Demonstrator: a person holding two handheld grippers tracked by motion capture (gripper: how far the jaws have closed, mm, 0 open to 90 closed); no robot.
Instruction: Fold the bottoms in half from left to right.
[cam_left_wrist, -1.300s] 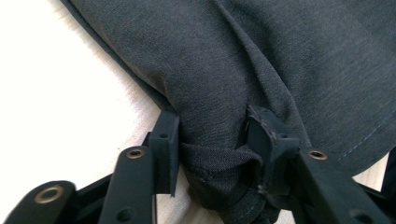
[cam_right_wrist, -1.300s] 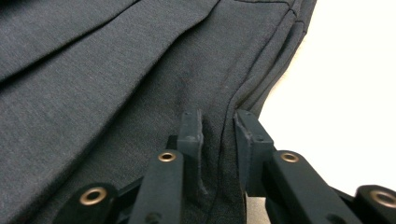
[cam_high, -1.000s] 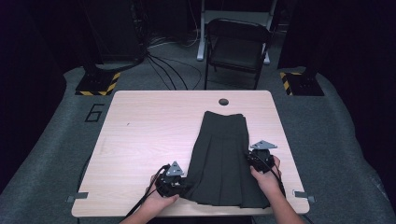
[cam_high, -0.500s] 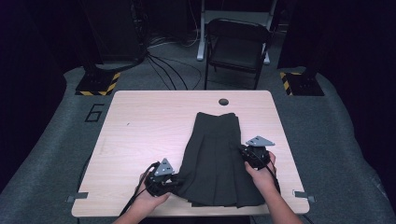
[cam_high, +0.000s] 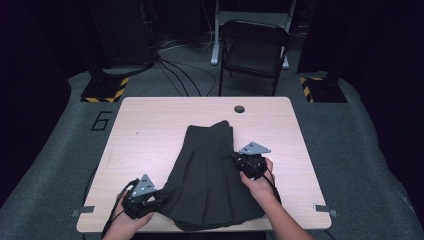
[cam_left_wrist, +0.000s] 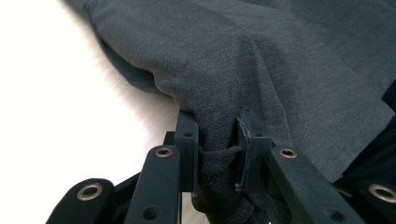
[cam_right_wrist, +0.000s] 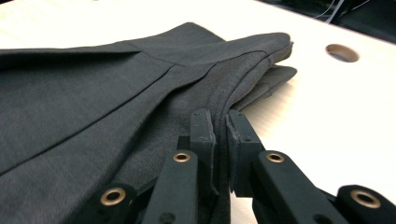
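Dark grey skirt (cam_high: 210, 175) lies spread on the near half of the tabletop (cam_high: 150, 130). Left gripper (cam_high: 159, 201) has its jaws clamped on a bunched near-left corner; right gripper (cam_high: 234, 157) has its jaws pinched on the skirt's right edge.

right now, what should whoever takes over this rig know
Left claw: shut on a bunched fold at the near left edge of the dark skirt.
Right claw: shut on the skirt's right edge, about halfway up.
Skirt: lies on the wooden table, slanted, narrow end toward the cable hole.
Done: both edges gripped.
Left: probably repositioning or folding; I can't tell which.
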